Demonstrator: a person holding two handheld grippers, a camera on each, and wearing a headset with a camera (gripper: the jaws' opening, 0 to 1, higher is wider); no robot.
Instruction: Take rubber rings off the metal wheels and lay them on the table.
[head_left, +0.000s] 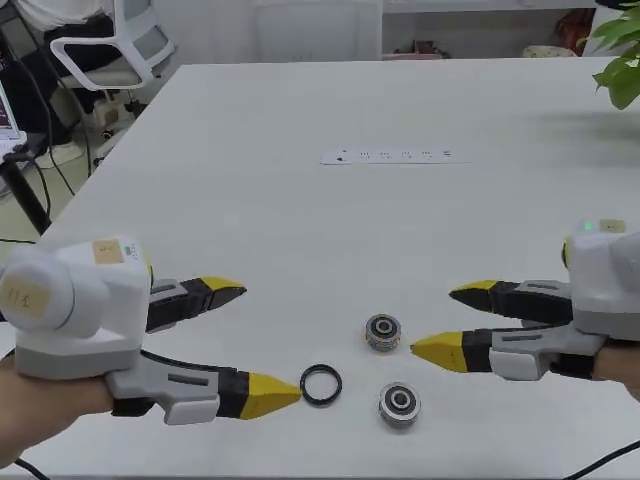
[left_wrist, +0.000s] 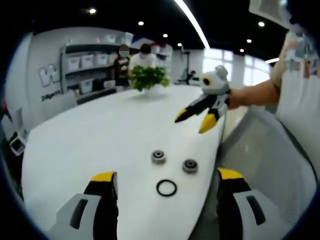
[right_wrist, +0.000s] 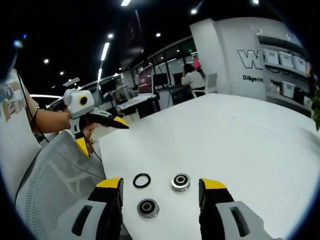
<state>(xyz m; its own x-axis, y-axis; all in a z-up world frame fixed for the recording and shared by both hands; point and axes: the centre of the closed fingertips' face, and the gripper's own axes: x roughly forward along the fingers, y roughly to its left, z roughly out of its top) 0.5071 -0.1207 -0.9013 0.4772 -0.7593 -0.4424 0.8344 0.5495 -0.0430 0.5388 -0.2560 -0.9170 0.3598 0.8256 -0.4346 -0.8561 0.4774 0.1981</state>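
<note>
Two small metal wheels lie on the white table near its front edge: one farther back, one nearer me. A loose black rubber ring lies flat to their left. My left gripper hovers open at the left, its lower yellow tip close to the ring. My right gripper hovers open at the right, its lower tip beside the farther wheel. The left gripper view has the ring and both wheels ahead of its jaws. In the right gripper view lie the ring and wheels.
A white power strip lies mid-table. A green plant stands at the far right corner. Office chairs stand beyond the left edge. The wheels sit close to the table's near edge.
</note>
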